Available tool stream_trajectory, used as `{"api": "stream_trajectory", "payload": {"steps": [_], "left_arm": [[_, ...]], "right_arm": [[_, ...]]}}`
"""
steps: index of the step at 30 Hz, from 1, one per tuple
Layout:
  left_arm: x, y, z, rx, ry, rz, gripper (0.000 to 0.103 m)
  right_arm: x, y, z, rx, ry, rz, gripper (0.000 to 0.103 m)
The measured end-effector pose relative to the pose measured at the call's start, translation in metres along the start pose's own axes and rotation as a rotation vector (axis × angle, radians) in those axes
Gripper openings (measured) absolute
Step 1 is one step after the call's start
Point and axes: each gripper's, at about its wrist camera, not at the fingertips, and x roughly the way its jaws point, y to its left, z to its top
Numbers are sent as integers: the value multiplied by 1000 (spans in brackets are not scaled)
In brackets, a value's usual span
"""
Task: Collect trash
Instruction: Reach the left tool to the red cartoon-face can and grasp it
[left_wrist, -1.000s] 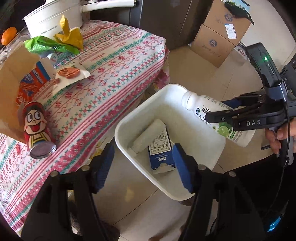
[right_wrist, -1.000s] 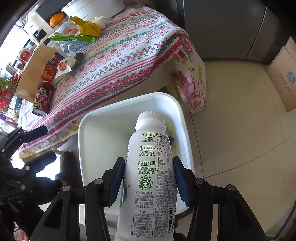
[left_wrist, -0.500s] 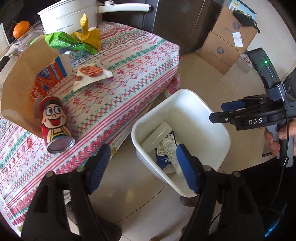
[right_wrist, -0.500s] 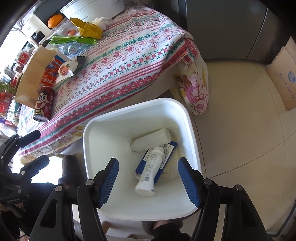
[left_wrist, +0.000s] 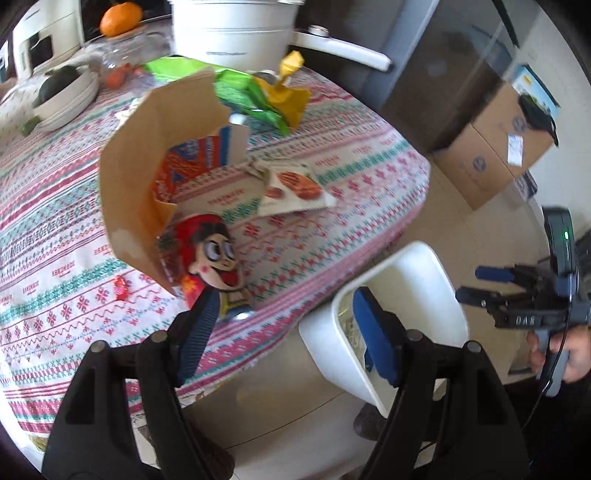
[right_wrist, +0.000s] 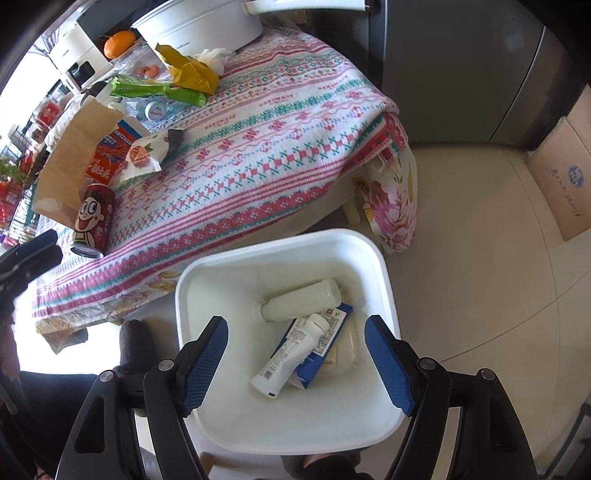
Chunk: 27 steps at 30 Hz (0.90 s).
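Right gripper (right_wrist: 295, 358) hangs over the white bin (right_wrist: 207, 273), jaws spread wide, holding nothing. The bin sits on the floor just beside the table (right_wrist: 280, 122), presumably so trash drops straight in; it holds two bottles (right_wrist: 301, 301) and a blue carton (right_wrist: 327, 349). Left gripper (left_wrist: 288, 332) is wide open and empty, pointed at the red can (left_wrist: 214, 258) lying on its side near the table edge (judged the next pickup). Wrappers (left_wrist: 291, 186) and a paper bag (left_wrist: 147, 177) remain uncollected.
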Motion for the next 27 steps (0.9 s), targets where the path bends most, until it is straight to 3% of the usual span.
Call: {"api": "stream_trajectory", "payload": {"steps": [11, 19, 24, 27], "left_arm": [[34, 41, 14, -126, 76, 42, 72], [53, 39, 20, -116, 108, 96, 69], [66, 42, 20, -121, 149, 154, 57], [66, 41, 21, -117, 145, 154, 57]], "right_arm": [[-7, 26, 19, -1, -32, 16, 78], [-6, 40, 28, -10, -41, 28, 78], [-4, 43, 30, -7, -37, 27, 79], [-4, 43, 31, -1, -38, 27, 79]]}}
